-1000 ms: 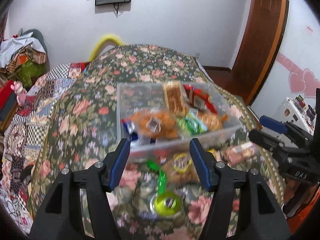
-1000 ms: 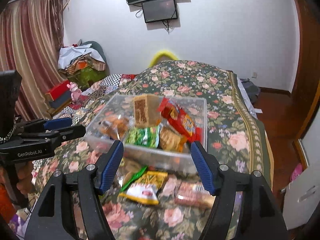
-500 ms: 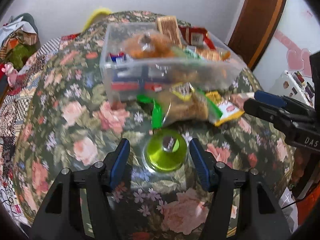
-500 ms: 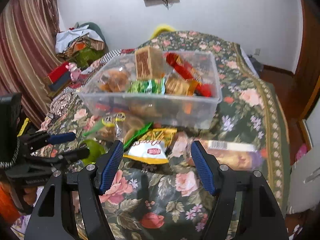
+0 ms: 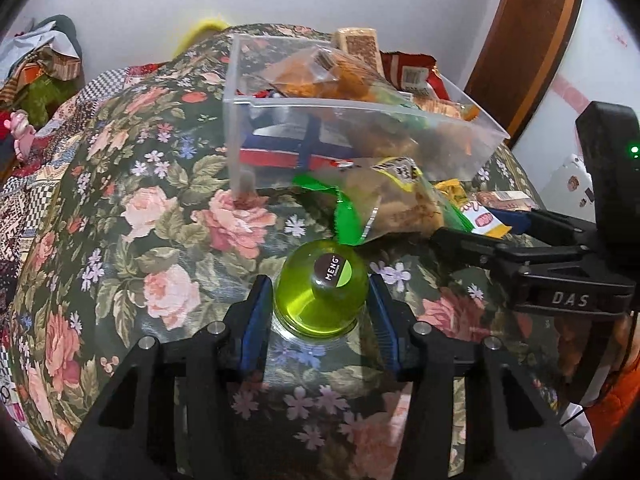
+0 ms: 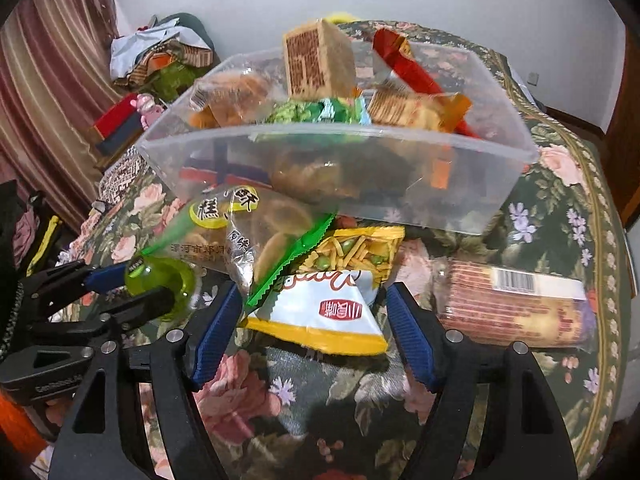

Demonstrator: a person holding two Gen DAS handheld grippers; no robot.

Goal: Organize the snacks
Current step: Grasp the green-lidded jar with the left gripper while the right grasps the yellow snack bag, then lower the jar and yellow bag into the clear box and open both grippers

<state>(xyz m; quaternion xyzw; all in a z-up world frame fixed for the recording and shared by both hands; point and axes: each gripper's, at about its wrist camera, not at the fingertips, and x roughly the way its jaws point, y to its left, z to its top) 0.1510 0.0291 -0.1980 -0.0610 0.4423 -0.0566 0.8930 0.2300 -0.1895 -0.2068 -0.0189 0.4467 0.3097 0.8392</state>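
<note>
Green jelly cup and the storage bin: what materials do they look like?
Green jelly cup: glossy translucent plastic, probably; highlights on its dome, green contents show through. Storage bin: clear, slightly frosted rigid plastic; snacks visible through its straight walls.

floral bedspread [image 5: 168, 216]; striped curtain [image 6: 44, 64]; clothes heap [image 6: 160, 56]; wooden door frame [image 5: 528, 40]

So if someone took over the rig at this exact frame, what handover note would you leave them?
Left claw: straddling the green jelly cup, pads at its sides; firm grip not confirmed.
Right claw: open, around the yellow-white snack packet.
Clear bin: already holds several snacks.
Left on the floral cloth: jelly cup, packet, green-edged cake bag, wrapped biscuit roll.
Next: probably lift these into the bin.
</note>
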